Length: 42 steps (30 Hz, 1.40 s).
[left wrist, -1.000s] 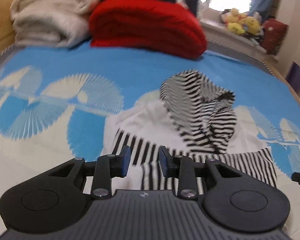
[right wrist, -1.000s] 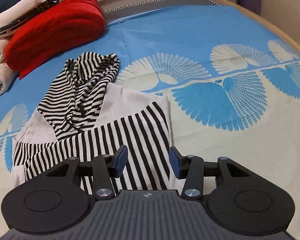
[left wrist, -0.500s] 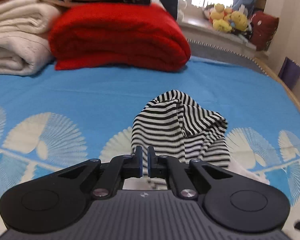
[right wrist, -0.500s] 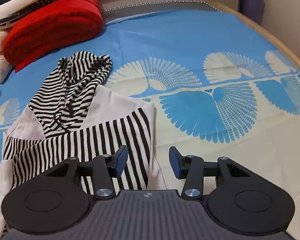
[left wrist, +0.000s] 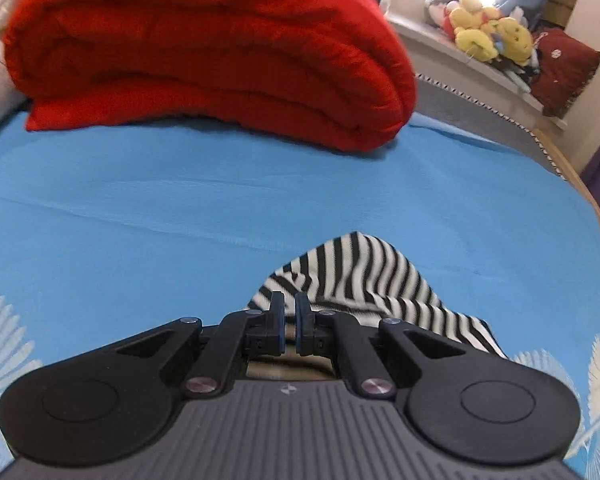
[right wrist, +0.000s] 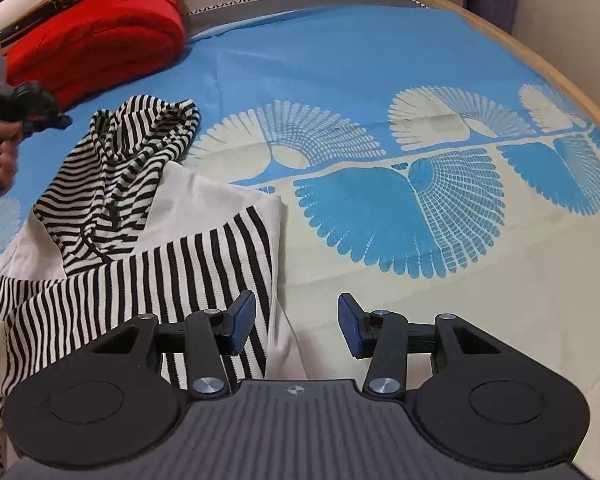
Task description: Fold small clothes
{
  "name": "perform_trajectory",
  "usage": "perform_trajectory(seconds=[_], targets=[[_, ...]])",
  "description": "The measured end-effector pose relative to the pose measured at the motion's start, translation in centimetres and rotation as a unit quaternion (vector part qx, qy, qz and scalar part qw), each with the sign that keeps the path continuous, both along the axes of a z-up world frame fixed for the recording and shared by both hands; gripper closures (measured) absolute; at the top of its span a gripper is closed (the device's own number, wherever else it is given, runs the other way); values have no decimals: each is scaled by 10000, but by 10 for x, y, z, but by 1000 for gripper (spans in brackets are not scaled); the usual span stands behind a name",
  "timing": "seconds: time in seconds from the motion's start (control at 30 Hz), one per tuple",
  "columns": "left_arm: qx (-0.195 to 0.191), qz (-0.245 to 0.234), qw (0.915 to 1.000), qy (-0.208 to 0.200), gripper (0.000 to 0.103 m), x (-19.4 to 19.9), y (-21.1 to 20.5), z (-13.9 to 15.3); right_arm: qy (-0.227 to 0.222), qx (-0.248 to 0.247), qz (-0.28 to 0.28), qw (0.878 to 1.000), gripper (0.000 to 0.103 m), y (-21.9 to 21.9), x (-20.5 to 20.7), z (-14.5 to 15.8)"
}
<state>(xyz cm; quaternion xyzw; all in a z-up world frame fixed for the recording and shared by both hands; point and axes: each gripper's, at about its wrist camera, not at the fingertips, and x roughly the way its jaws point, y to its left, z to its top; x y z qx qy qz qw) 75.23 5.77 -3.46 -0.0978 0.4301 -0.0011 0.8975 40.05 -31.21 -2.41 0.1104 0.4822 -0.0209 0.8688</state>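
The small black-and-white striped hooded top (right wrist: 140, 232) lies crumpled on the bed's blue patterned sheet (right wrist: 340, 60), its hood bunched toward the folded red blanket (left wrist: 204, 52). The left claw (left wrist: 288, 322) hangs over the hood with its jaws all but closed; the striped cloth lies just beyond its tips, and whether any fabric is pinched cannot be told. If nothing is caught, a pull would come away empty; a thin pinch could slip out or drag the whole top askew. The right claw (right wrist: 296, 326) stands half open and empty just beside the hem, so nothing pins that edge and the body could slide along.
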Motion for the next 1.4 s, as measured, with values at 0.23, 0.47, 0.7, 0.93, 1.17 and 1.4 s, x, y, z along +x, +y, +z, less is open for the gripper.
perform_trajectory(seconds=[0.23, 0.47, 0.7, 0.93, 1.17, 1.4], targets=[[-185, 6, 9997, 144, 83, 57, 5, -36, 72, -20, 22, 10000, 56, -1, 4, -6], [229, -294, 9984, 428, 73, 73, -12, -59, 141, -46, 9, 9999, 56, -3, 8, -12], [317, -782, 9963, -181, 102, 25, -21, -14, 102, 148, -137, 9997, 56, -7, 10, -5], [101, -1826, 9774, -1058, 102, -164, -32, 66, -160, 318, -243, 9991, 56, -6, 3, 12], [-471, -2402, 9684, -482, 102, -392, -20, 72, -524, 621, -446, 9957, 56, -7, -11, 32], [-1039, -1323, 9857, -69, 77, -420, 20, 70, -706, 1197, -529, 9889, 60, -3, -18, 36]])
